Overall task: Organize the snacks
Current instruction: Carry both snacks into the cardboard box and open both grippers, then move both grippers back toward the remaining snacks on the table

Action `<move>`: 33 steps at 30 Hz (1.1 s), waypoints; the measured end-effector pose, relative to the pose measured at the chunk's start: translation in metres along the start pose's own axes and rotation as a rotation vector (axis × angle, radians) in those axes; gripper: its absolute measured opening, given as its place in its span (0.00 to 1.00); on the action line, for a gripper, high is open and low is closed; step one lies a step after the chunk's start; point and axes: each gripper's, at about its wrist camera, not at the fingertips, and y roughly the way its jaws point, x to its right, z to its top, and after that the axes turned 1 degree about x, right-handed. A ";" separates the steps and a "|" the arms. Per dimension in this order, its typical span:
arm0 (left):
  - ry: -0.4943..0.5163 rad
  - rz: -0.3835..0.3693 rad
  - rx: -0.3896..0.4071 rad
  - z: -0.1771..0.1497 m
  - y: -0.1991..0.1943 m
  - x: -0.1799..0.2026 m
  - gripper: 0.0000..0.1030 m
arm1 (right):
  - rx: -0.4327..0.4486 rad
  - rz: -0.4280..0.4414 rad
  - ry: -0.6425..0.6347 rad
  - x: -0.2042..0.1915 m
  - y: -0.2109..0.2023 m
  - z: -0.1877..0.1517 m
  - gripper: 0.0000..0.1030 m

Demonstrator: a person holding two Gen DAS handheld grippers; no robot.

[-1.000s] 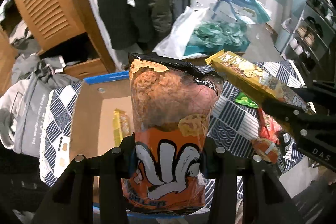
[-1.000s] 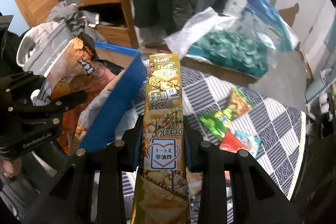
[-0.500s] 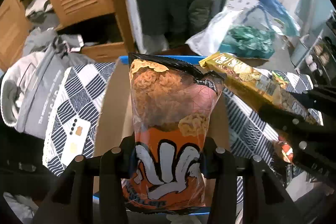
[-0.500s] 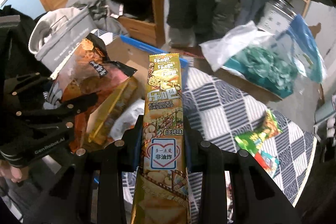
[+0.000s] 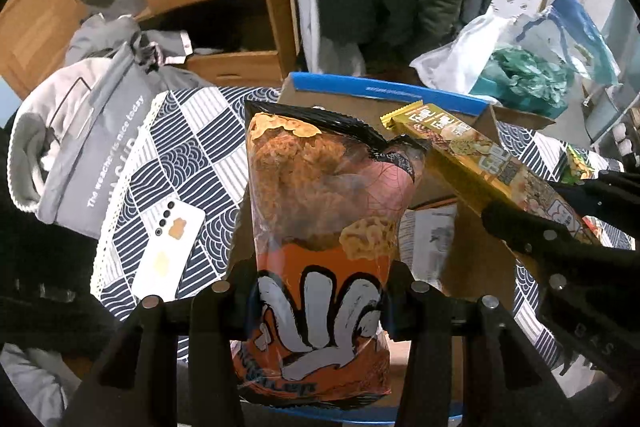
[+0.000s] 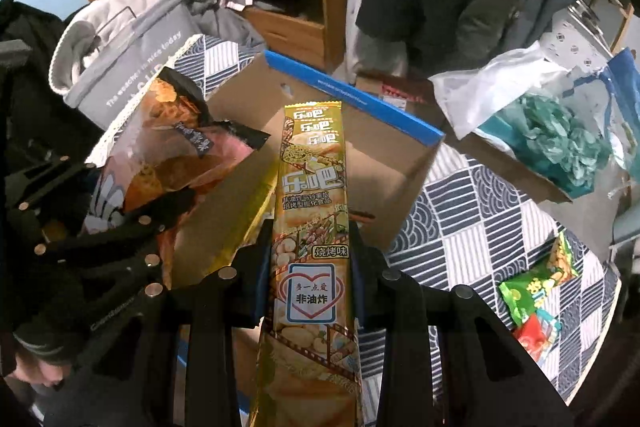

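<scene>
My left gripper (image 5: 320, 291) is shut on an orange snack bag (image 5: 324, 227) with a white hand print, held upright over the open cardboard box (image 5: 384, 93) with a blue rim. My right gripper (image 6: 312, 267) is shut on a long gold snack pack (image 6: 312, 195), held over the same box (image 6: 360, 95). The gold pack also shows in the left wrist view (image 5: 472, 151), beside the bag. The orange bag shows in the right wrist view (image 6: 160, 155) at left. Another gold pack (image 6: 240, 219) lies inside the box.
The box stands on a blue and white patterned cloth (image 5: 180, 155). A white phone (image 5: 168, 247) and a grey bag (image 5: 80, 147) lie left of the box. Green and red snack packs (image 6: 540, 291) lie on the cloth at right. Plastic bags (image 6: 540, 115) sit behind.
Both grippers have moved left and forward with their snacks, from beside the box to over its opening. Both holds are unchanged.
</scene>
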 end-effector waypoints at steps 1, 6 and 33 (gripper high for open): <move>-0.004 0.000 -0.004 0.001 0.001 -0.001 0.46 | -0.003 0.002 0.003 0.000 0.003 0.001 0.30; -0.032 0.030 -0.041 0.002 0.012 -0.008 0.47 | -0.006 0.034 0.024 0.003 0.013 0.005 0.33; 0.066 -0.005 0.013 -0.001 -0.020 0.036 0.71 | 0.029 -0.087 0.011 0.034 -0.031 -0.031 0.62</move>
